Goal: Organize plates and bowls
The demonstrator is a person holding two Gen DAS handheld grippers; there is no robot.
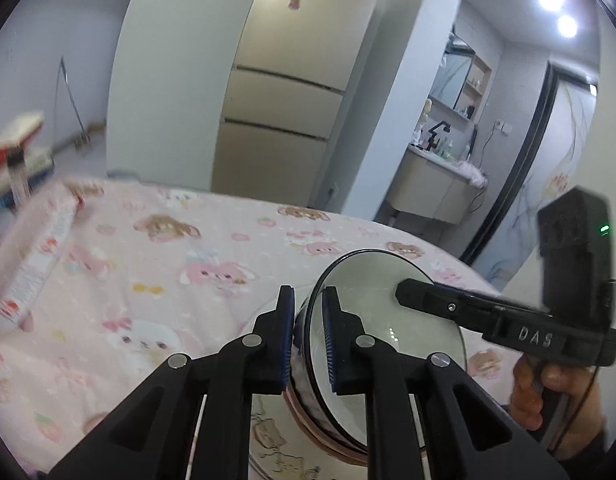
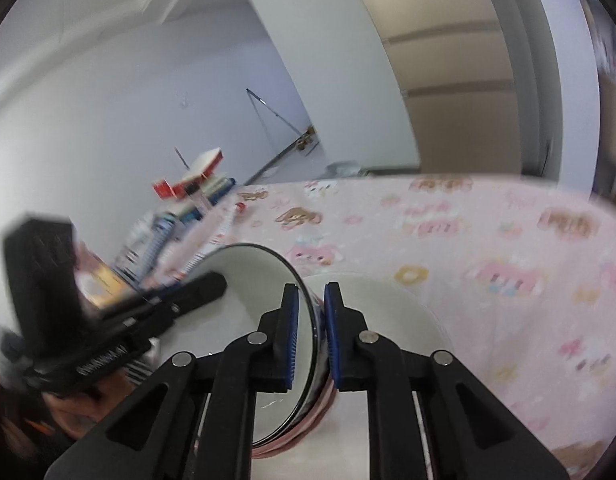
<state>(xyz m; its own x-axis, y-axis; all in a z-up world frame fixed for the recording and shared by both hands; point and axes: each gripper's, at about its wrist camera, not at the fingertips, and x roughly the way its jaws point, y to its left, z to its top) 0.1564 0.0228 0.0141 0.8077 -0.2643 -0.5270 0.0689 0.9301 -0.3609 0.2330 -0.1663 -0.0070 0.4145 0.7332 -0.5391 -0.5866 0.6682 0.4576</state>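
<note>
Bowl (image 1: 388, 332), white inside with a dark rim and a pinkish band near the foot, tilted on edge above the pink cartoon-print tabletop (image 1: 156, 248); pinched at the wall from two sides; left gripper (image 1: 308, 340) clamped on the rim, one blue pad inside and one outside; right gripper (image 2: 311, 340) likewise clamped on the opposite rim, jaws drawn nearly together with only the wall between. Beneath, in the right wrist view, a pale plate (image 2: 388, 304) lying flat on the cloth, just under the raised bowl; contact between them not clear. Probably glazed ceramic: stiff, fairly heavy, slick under the pads, liable to chip or break if dropped; best held at the rim wall as now, kept level between both grips. Further out, a blurred stack of books and boxes (image 2: 196, 188) at the tabletop's far edge; beyond it, pale walls and beige cabinet (image 1: 280, 112) fronts.
</note>
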